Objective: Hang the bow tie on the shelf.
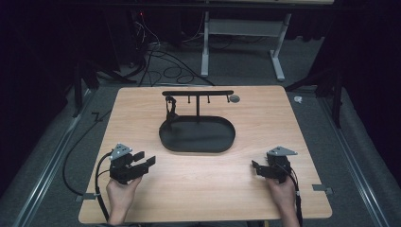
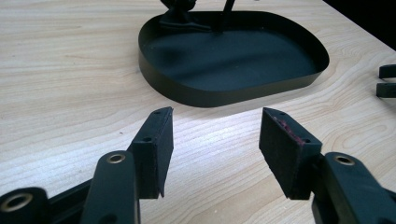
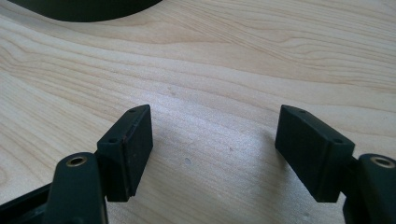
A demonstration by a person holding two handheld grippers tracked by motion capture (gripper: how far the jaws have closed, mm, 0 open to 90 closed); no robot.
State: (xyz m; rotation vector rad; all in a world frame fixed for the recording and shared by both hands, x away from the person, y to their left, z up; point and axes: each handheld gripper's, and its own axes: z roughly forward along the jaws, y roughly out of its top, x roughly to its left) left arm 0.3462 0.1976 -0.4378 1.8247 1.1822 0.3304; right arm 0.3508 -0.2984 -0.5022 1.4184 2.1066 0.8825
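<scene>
Two hands rest near the table's near edge, well apart — the left gripper and right gripper both have jaws spread wide with only bare wood between them. Between and beyond them sits a black oval tray with an upright rack at its far side.

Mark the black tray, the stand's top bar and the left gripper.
black tray (image 1: 222, 142), high view, front rim.
top bar (image 1: 197, 93), high view, middle of the bar.
left gripper (image 1: 145, 159), high view, between its open jaws.
</scene>
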